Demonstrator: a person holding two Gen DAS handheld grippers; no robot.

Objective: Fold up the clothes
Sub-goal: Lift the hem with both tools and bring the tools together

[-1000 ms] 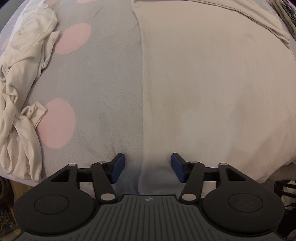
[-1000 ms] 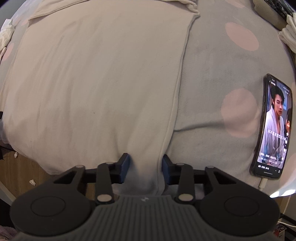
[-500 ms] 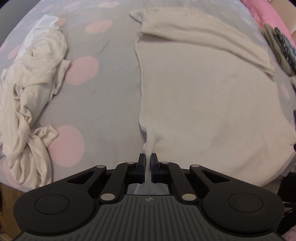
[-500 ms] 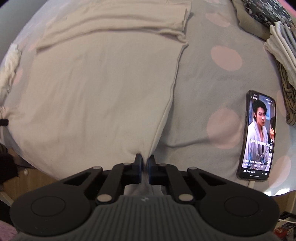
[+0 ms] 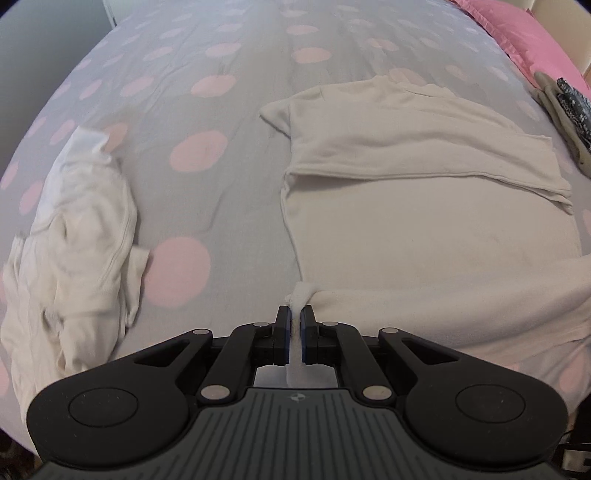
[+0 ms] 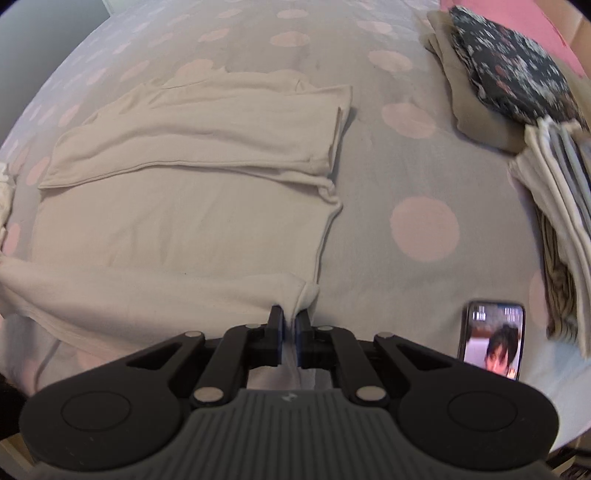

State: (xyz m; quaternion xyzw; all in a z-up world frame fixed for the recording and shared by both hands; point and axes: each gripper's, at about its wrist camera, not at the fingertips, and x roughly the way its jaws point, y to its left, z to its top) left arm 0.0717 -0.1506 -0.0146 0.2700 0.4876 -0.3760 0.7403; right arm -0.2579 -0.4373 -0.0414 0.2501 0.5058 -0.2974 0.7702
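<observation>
The cream sweater (image 5: 424, 221) lay flat on the grey bedsheet (image 5: 229, 122) with pink dots, sleeves folded across its far half, and its near hem was up off the bed in a raised roll! The left gripper (image 5: 294, 314) had clamped down tight on the near left corner of that hem, a little tuft of cloth poking out between the blue pads. The right gripper (image 6: 289, 315) had done the same at the near right corner, jaws nearly together with only the fabric between them. Both pointed steeply down at the bed.

Off to the left of the sweater, well apart, a crumpled white garment (image 5: 74, 251) sat in a heap. On the right side, a phone (image 6: 493, 338) lay near the bed's edge, its screen lit, just beside the right gripper's body. Farther right, a stack of folded clothes (image 6: 554, 206) rested, and beyond it a dark flowered piece (image 6: 513, 62) sat on a tan one. A pink pillow (image 5: 524, 33) showed at the far right.
</observation>
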